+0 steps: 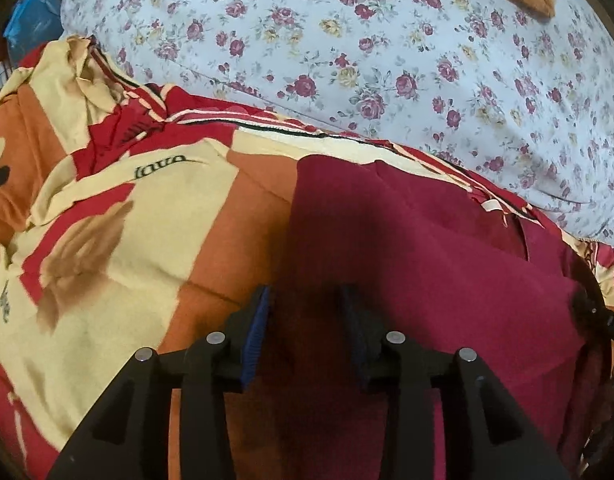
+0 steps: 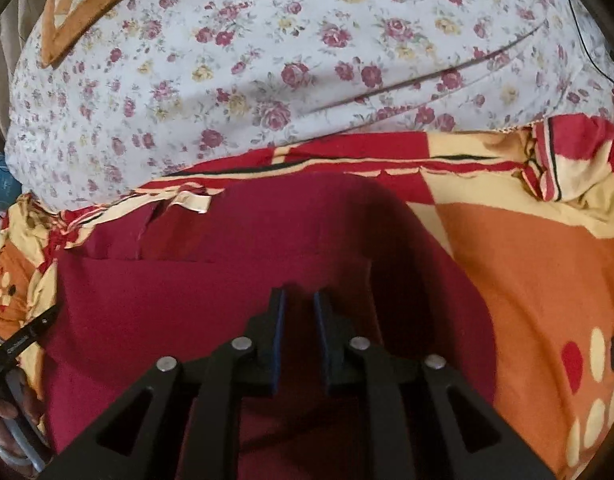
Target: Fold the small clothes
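A dark red small garment (image 1: 419,256) lies flat on a red, orange and cream patterned blanket (image 1: 127,232). My left gripper (image 1: 305,296) is open, its blue-padded fingers standing apart just above the garment's left edge. In the right wrist view the same garment (image 2: 211,280) fills the middle, with a folded layer edge across it and a cream label near its far edge. My right gripper (image 2: 299,300) hovers over the garment's right part with a narrow gap between its pads and nothing between them.
A white sheet with red roses (image 1: 387,60) covers the bed beyond the blanket (image 2: 547,264). A brown patterned cushion (image 2: 87,0) lies at the far side. The left gripper's body and a hand (image 2: 11,360) show at the right view's left edge.
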